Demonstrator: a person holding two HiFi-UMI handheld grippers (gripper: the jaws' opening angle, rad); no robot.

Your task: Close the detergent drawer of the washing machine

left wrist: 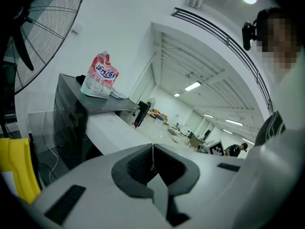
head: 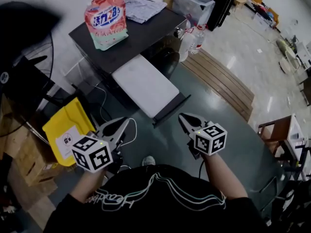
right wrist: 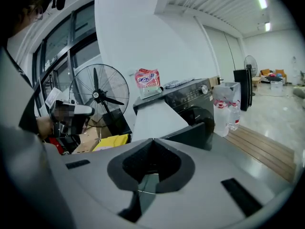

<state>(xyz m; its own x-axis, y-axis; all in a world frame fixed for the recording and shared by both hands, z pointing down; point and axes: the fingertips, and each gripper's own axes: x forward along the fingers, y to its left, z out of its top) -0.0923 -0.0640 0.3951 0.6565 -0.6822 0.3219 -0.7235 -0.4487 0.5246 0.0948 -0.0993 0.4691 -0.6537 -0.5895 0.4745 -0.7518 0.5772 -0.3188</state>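
Ahead of both tongs, the detergent drawer [head: 146,84] juts far out of the washing machine [head: 131,40], so closing seems not yet begun. The left tongs [head: 126,121] and right tongs [head: 181,116] hover short of it, each pinched together on nothing.

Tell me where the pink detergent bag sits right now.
Head view, upper left: the detergent bag stands on top of the washing machine, beside a crumpled grey cloth.
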